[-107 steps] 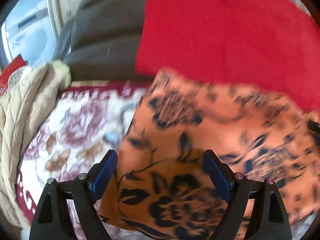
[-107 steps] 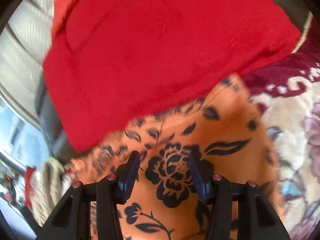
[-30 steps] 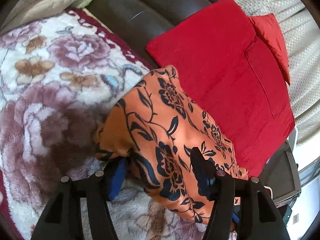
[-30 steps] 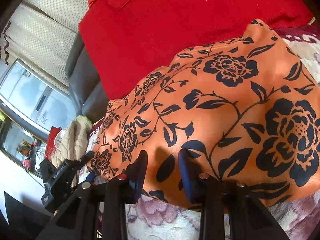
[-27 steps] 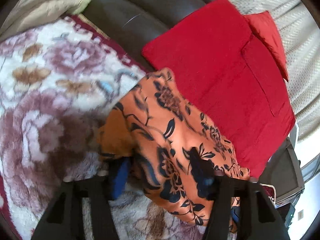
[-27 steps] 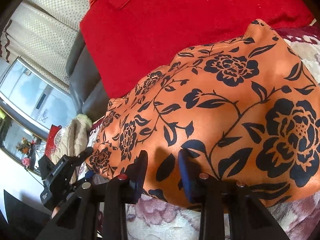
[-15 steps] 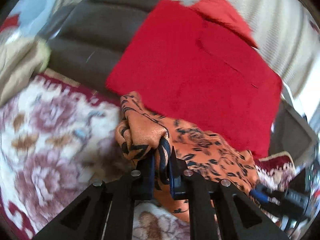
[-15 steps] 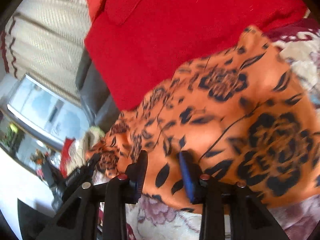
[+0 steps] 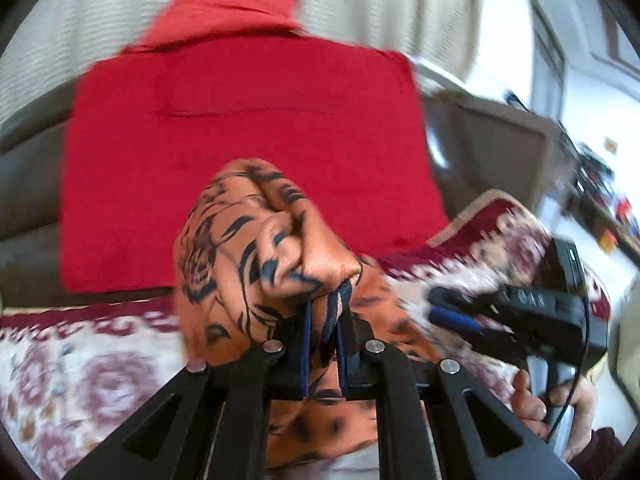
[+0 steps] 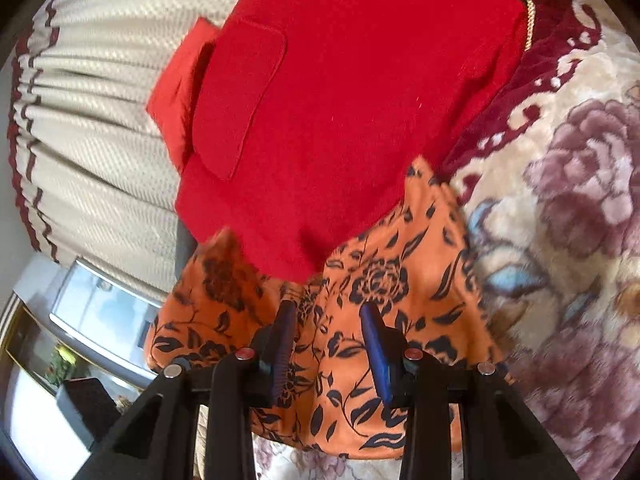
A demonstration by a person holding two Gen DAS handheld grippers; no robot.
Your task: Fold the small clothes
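From the left wrist camera: the left gripper [image 9: 322, 336] has its two blue-padded fingers drawn close together, pinching a bunched fold of an orange cloth [image 9: 256, 248] printed with black flowers. The cloth rises in a crumpled knot just above the fingers and trails down onto a plush floral blanket [image 9: 92, 376] in cream, mauve and dark red. Behind stands a large red cushion [image 9: 240, 152] leaning on a dark sofa back [image 9: 492, 160], with pale curtains [image 9: 360, 0] above. At the right edge, the right gripper [image 9: 452, 316] is seen from the side, held by a bare hand [image 9: 532, 396]; the picture is blurred.

From the right wrist camera: the right gripper [image 10: 330, 344] has its fingers standing apart, narrowly, gripping nothing, with the orange cloth [image 10: 392, 304] lying beneath and between them. The cloth spreads across the blanket's [image 10: 580, 240] edge nearest the red cushion [image 10: 352, 100], partly tucked under the cushion's lower corner. Ribbed curtains [image 10: 92, 120] and a window fill the left side.

The step seems to be gathering one end of the cloth for a fold. To do it well, the right fingers probably need to close on the matching edge, so both ends lift evenly and the cloth slides free of the cushion without dragging.
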